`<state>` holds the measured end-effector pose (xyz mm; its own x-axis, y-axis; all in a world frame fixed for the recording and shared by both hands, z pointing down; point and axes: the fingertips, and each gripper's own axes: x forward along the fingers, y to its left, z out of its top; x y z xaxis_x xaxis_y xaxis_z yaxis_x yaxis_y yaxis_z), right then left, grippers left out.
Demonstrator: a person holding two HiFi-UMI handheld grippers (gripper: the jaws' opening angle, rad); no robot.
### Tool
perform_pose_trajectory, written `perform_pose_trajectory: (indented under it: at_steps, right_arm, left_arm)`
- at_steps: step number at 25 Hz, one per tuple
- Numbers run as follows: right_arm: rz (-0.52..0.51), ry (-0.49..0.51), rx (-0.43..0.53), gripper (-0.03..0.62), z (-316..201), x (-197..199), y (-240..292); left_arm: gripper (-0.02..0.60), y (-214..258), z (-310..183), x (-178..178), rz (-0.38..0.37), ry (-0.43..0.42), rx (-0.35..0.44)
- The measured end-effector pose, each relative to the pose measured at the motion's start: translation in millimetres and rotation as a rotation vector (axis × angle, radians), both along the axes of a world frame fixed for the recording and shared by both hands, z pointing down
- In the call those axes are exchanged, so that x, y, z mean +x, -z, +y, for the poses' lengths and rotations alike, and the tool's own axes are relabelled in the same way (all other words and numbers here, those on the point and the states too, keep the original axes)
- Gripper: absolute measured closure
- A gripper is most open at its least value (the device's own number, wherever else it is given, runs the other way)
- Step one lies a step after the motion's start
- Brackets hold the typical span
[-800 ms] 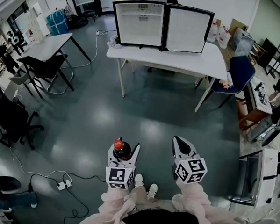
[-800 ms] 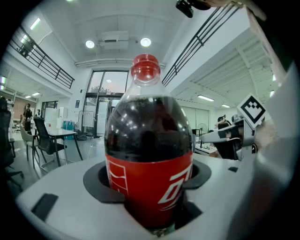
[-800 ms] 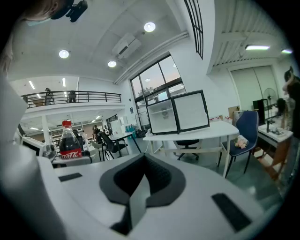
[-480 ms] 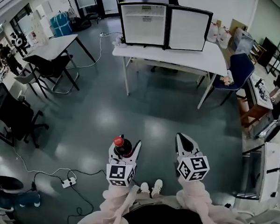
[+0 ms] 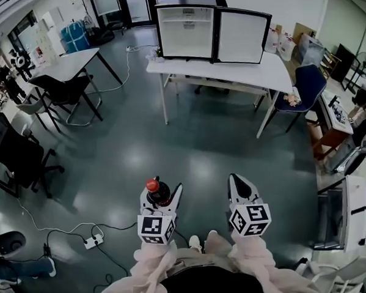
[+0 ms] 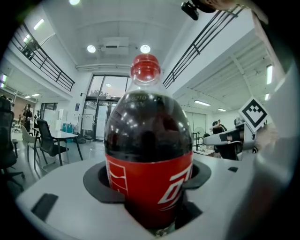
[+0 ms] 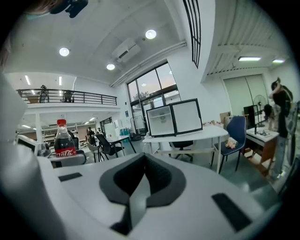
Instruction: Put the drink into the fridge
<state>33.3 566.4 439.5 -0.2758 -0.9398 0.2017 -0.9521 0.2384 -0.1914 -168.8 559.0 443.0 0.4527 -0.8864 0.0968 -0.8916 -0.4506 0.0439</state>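
A dark cola bottle point(image 5: 158, 194) with a red cap and red label point(image 6: 149, 185) stands upright between the jaws of my left gripper point(image 5: 162, 202), which is shut on it. From the right gripper view the same bottle point(image 7: 63, 140) shows at the far left. My right gripper point(image 5: 241, 187) is shut with nothing in it, its jaws meeting at the middle point(image 7: 140, 187). The small fridge point(image 5: 185, 31) stands on a white table point(image 5: 252, 75) far ahead, its door point(image 5: 243, 37) swung open to the right; it is also in the right gripper view, fridge point(image 7: 173, 118).
A blue chair point(image 5: 306, 87) stands right of the white table. Black office chairs point(image 5: 21, 160) and another table point(image 5: 71, 61) are on the left. A power strip point(image 5: 91, 241) and cables lie on the grey floor near my left side. Desks point(image 5: 343, 165) line the right edge.
The view has shifted slightly; the table and fridge sit a touch further left and higher. Both grippers keep their hold and place in front of me.
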Motion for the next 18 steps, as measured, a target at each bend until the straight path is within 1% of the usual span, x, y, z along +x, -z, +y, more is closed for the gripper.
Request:
perform_pose_trajectory:
  at_steps: [4,7,13,18]
  right_arm:
    - [-0.001,-0.022,-0.01,0.583,7.9,-2.2,-11.2]
    - [-0.001,-0.033,-0.015,0.583,3.6,-1.0,-16.9]
    - [-0.004,-0.025,-0.013,0.583,-21.8,-6.5,-13.8]
    - [-0.007,-0.008,-0.021,0.583,-54.1,-7.4,-16.3]
  left_arm:
    - [0.262,-10.0,3.6,-6.6,0.0,-0.006,-0.006]
    - [0.262,-16.6,-0.6,-8.3,0.0,-0.01,-0.013]
    - [0.262,-17.3,-22.8,-9.9,-0.006,-0.009,-0.021]
    - [0.262,-17.7,-52.9,-8.8,-0.017,0.003,-0.026]
